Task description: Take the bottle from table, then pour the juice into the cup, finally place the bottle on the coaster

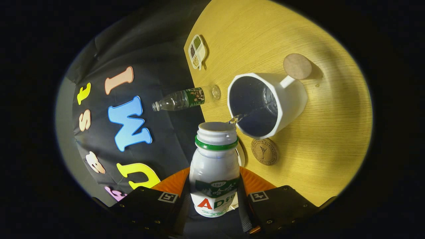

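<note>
My gripper [214, 194] is shut on a small white bottle [215, 166] with a green neck ring and no cap. The whole view is rolled sideways, so the bottle is tipped over. Its open mouth sits close to the rim of a white mug [292, 99] with a dark inside, which stands on the wooden table [332, 142] just beyond the fingers. A thin clear stream [247, 114] runs from the bottle's mouth into the mug. A round brown coaster with a printed emblem [264, 151] lies on the table beside the mug, near the bottle's neck.
A plain round cork coaster [297, 65] lies by the mug's handle. A clear plastic water bottle with a green label [186, 98] stands near the table's edge. Farther off sits a small divided dish of seeds [197, 51].
</note>
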